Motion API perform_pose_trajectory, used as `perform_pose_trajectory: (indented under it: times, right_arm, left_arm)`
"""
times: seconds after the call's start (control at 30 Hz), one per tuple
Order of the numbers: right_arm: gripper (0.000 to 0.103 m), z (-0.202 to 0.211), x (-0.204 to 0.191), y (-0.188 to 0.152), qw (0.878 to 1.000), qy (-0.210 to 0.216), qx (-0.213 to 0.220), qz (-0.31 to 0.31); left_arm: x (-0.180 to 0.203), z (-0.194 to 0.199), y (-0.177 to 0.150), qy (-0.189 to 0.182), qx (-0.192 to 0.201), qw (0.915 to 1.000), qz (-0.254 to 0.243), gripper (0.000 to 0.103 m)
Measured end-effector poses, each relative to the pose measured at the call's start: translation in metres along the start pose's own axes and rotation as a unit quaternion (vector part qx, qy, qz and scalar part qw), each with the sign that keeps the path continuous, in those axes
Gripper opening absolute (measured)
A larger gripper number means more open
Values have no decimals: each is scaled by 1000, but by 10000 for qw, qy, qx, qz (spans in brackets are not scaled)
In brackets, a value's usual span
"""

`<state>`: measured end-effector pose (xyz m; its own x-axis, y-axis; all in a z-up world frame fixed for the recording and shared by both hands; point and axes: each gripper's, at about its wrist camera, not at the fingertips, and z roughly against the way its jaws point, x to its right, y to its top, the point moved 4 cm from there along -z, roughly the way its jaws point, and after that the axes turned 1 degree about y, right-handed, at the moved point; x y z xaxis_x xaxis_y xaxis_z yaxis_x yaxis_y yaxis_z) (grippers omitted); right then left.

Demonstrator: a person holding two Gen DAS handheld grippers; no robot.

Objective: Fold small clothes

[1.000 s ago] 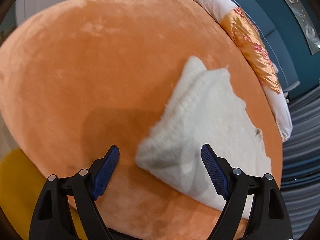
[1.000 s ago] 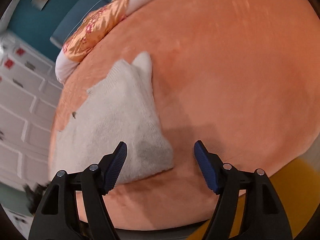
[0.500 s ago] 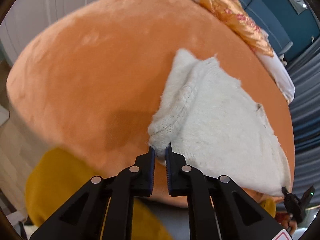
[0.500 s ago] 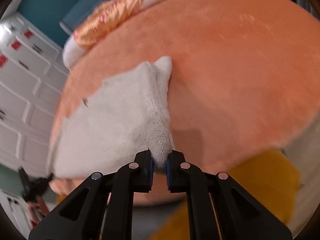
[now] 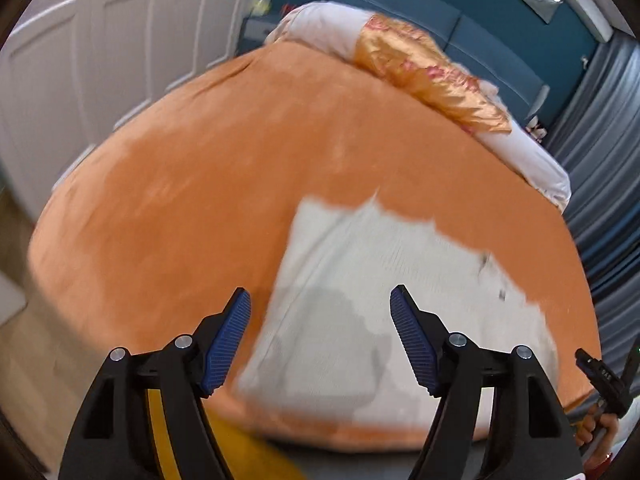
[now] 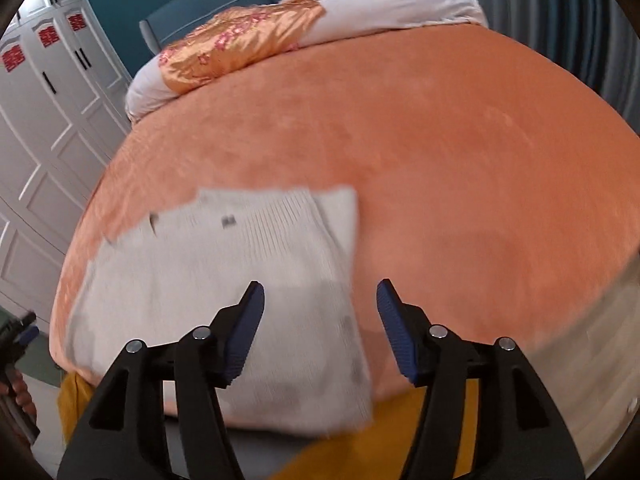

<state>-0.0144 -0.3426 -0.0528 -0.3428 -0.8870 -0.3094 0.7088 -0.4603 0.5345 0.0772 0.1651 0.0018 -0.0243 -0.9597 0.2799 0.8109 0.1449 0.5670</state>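
On the near edge of the orange bed cover [image 5: 208,168], a white knitted garment [image 5: 384,280] lies flat, let go by both tongs.

Both grippers hang above it, angled down. Left gripper [image 5: 320,340] has just been opening, its jaws wide with nothing between the blue pads [image 5: 226,336]; it sits over the garment's near left corner. Right gripper [image 6: 320,330] has likewise been opening, jaws apart and empty, above the near right corner. A gold floral pillow [image 6: 240,40] lies at the far end.
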Motion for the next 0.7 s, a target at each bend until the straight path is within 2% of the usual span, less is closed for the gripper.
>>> perform_pose_trajectory:
  times: [0.1,0.17,0.2,0.23,0.27,0.3,0.33,0.37,0.4,0.47,0.57,0.63,0.7]
  right_arm:
    - [59,-40,0,13,9996,6,-253,-135]
    - [59,-64,-8,17,9989,-40,-412,-224]
    - [59,-80,-10,17,9984,-107,-518,-211]
    - [53,-88,-9,15,9979,-141,-609,-182]
    - [32,-94,-10,13,9972,-188,-706,-144]
    - [18,-100,-12,12,9965,-237,-800,-93]
    - [8,-101,-17,17,9966,-169,-798,-72]
    - [7,-94,-23,26,9983,-121,-564,-56]
    - [7,-84,-23,33,9993,-45,-356,-39]
    - [6,-51,-32,63,9989,289,322,-178]
    - [6,-28,-35,88,9952,383,865,-248]
    - [6,-47,-30,89,9965,197,767,-278]
    - [6,-88,-19,75,9990,-71,282,-326]
  left_arm:
    - [13,-59,23,32,-310,9994,-148,72]
    - [15,-97,32,62,-547,9985,11,72]
    - [16,-116,33,-76,-714,9974,57,72]
    - [15,-124,33,-98,-812,9966,74,71]
    - [14,-137,29,-65,-976,9952,79,67]
    - [15,-144,29,-140,-1060,9943,37,42]
    - [18,-149,27,-203,-1159,9930,-41,6]
    - [20,-152,27,-115,-1259,9919,-131,7]
    - [21,-145,33,-135,-1083,9939,-150,7]
    - [25,-129,49,-161,-720,9971,-194,6]
    - [21,-110,71,-157,-275,9995,-16,6]
    - [13,-119,72,154,-228,9996,-25,6]
    - [9,-143,63,383,-495,9980,-53,6]
